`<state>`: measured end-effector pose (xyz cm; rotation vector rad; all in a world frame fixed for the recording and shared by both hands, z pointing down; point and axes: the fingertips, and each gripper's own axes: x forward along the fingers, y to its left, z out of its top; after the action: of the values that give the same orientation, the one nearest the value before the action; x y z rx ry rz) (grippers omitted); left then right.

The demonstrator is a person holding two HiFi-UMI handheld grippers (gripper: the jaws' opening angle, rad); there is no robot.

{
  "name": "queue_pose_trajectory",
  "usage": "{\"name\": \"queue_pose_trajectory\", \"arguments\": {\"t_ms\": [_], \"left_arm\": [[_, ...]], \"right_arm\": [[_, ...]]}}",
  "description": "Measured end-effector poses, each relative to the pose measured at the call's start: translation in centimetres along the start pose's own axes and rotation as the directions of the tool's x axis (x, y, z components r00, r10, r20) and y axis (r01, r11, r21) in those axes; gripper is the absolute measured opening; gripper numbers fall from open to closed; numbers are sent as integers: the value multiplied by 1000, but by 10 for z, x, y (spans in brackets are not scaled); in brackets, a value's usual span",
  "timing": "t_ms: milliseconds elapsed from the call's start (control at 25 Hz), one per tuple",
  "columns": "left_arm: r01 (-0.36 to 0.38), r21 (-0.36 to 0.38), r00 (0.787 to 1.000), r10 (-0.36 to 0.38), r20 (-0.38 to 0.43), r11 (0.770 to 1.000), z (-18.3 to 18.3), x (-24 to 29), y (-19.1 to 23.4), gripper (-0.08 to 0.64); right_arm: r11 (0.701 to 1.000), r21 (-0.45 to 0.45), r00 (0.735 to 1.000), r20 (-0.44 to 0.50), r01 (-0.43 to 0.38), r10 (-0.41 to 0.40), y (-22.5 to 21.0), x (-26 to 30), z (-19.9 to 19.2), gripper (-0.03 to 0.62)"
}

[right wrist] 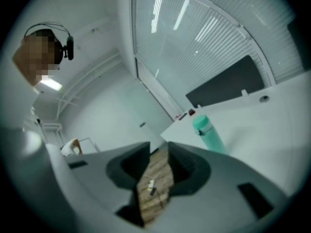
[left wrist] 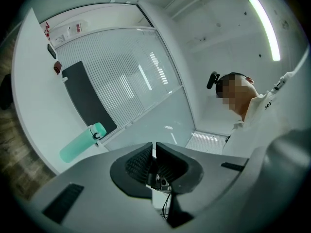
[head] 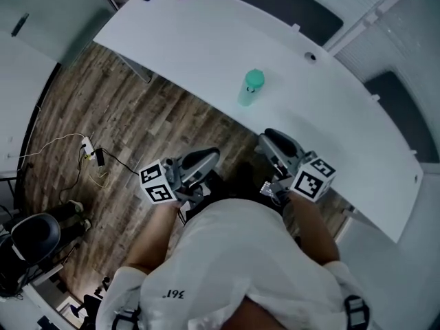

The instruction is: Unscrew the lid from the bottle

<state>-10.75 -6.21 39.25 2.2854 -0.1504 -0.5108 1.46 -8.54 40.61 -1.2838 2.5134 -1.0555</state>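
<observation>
Bottle point(head: 249, 93), lid point(head: 255, 79) on, upright near the edge of the surface point(head: 206, 53), within reach for unscrewing; left hand-held gripper point(head: 204, 159) clenched empty, right hand-held gripper point(head: 278, 141) slightly parted, empty, both short of it, apparently pre-approach.

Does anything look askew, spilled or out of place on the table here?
Nothing stands out. The teal bottle stands upright on the white table, its lid on, with no spill around it.

Head view looks down — all (distantly) share bottle point(head: 251, 88).
</observation>
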Motion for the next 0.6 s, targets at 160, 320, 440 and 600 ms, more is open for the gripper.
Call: {"name": "queue_pose_trajectory", "arguments": {"t_ms": [160,320,440,600], "left_arm": [[-23,3,1000,23,12,1000,-1,7,5,33],[-44,-2,998,44,36,999,1,10,11,56],[-55,-14,998,55,30,998,0,13,17,87],[-54,-27,998,55,23,998,-2,9,15,89]], "right_arm": [[1000,-21,1000,-10,2,-2,-8,1,4,114],[1000,-26,1000,-20,6,-7,-15,2,6,123],[1000,-23,1000,-25,6,-7,-19,5,7,124],[1000,-23,999,-33,9,-10,-14,6,4,124]]}}
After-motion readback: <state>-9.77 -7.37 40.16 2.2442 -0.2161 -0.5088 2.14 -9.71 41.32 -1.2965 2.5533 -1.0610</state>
